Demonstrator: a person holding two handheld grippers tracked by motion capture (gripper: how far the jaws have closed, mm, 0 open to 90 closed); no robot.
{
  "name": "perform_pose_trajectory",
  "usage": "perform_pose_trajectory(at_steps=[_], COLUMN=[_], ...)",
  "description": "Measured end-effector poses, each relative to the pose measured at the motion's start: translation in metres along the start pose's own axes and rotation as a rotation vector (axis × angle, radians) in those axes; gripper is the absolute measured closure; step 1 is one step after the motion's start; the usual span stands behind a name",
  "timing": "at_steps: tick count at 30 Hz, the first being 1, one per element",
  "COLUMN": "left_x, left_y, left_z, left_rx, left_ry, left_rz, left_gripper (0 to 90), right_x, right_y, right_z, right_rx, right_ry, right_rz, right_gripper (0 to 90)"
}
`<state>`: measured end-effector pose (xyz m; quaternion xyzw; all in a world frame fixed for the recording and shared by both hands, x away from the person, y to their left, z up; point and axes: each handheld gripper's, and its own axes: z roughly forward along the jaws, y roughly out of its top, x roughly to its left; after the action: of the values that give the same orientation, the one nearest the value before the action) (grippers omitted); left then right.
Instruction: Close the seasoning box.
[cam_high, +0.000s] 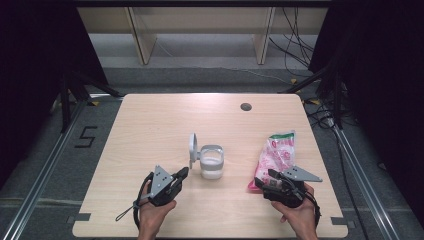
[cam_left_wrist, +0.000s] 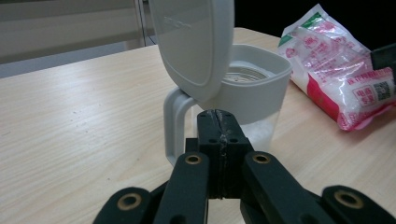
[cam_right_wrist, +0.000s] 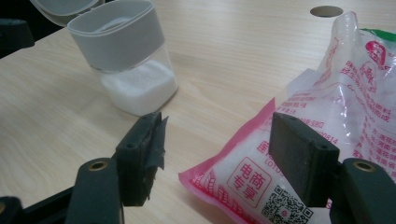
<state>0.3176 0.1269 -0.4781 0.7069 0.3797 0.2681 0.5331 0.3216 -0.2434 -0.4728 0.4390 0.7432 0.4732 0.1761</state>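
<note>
Floor marking (cam_high: 88, 136), left of the table: black "5". Plastic bag (cam_right_wrist: 327, 135): red boxed characters, apparently "电商专享"; QR code beside them. Smaller red print and digits on the bag too blurred to read.

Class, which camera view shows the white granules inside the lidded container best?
The right gripper view: the granules show through the container's clear base. The left gripper view has shut jaws in front; the high view shows them small.
</note>
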Motion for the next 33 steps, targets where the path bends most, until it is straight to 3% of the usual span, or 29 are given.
perform_pose_trajectory(at_steps=[2,4,6,7,10,11,12,13,14,15,16,18,20,21,22,24,25,26,28,29,30,33], left_x=[0.003,0.005,0.008,0.009,0.011,0.011,0.011,0.011,0.011,0.012,0.012,0.014,0.016,0.017,0.018,0.020,0.019,0.019,0.020,0.019,0.020,0.021], left_y=[0.001,0.002,0.003,0.004,0.007,0.008,0.009,0.010,0.011,0.012,0.013,0.015,0.017,0.017,0.018,0.021,0.022,0.023,0.026,0.027,0.028,0.030], left_z=[0.000,0.001,0.003,0.004,0.007,0.007,0.008,0.008,0.008,0.009,0.009,0.011,0.013,0.014,0.015,0.018,0.018,0.019,0.021,0.022,0.023,0.027], left_rx=[0.010,0.011,0.010,0.012,0.001,0.010,0.005,0.007,0.010,0.009,0.014,0.015,0.016,0.018,0.024,0.020,0.028,0.023,0.019,0.022,0.022,0.026], left_ry=[0.000,0.003,0.011,0.010,0.002,0.007,0.004,0.004,0.007,0.008,0.010,0.015,0.020,0.020,0.029,0.026,0.030,0.031,0.030,0.032,0.030,0.032], left_rz=[0.010,0.003,-0.005,-0.005,-0.013,-0.015,-0.011,-0.015,-0.012,-0.004,-0.001,0.006,0.010,0.002,0.008,0.017,0.007,0.014,0.024,0.011,0.026,0.028], left_gripper=[89.3,89.3,89.2,89.2,89.3,89.2,89.3,89.2,89.2,89.2,89.2,89.3,89.3,89.3,89.3,89.3,89.3,89.3,89.3,89.3,89.2,89.3], right_x=[0.002,0.003,0.005,0.005,0.007,0.009,0.010,0.010,0.012,0.010,0.011,0.011,0.011,0.014,0.011,0.015,0.012,0.013,0.014,0.014,0.013,0.016], right_y=[0.001,0.001,0.001,0.000,0.000,-0.001,0.000,-0.001,-0.002,-0.002,-0.002,-0.003,-0.003,-0.003,-0.003,-0.004,-0.004,-0.004,-0.005,-0.005,-0.005,-0.006], right_z=[0.001,0.002,0.003,0.004,0.002,0.002,0.000,0.001,0.002,0.002,0.001,0.001,0.001,-0.002,-0.001,-0.001,-0.001,0.000,-0.001,-0.001,-0.003,-0.005], right_rx=[-0.005,0.010,0.002,0.003,0.017,0.022,0.023,0.009,0.015,0.010,0.014,0.023,0.019,0.041,0.023,0.018,0.015,0.014,0.004,0.016,0.025,0.039], right_ry=[-0.001,0.008,0.026,0.013,0.049,0.030,0.053,0.044,0.042,0.055,0.059,0.039,0.053,0.048,0.046,0.053,0.054,0.040,0.065,0.047,0.041,0.054], right_rz=[0.011,-0.013,-0.002,-0.017,-0.016,-0.012,-0.005,-0.021,0.009,-0.019,-0.008,-0.031,-0.026,0.001,-0.045,0.000,-0.024,-0.021,-0.002,-0.011,-0.032,0.000], right_gripper=[36.0,35.8,35.8,35.8,35.8,35.8,35.8,35.8,35.8,35.9,35.8,35.8,35.8,35.8,35.8,35.8,35.8,35.8,35.8,35.8,35.8,35.8])
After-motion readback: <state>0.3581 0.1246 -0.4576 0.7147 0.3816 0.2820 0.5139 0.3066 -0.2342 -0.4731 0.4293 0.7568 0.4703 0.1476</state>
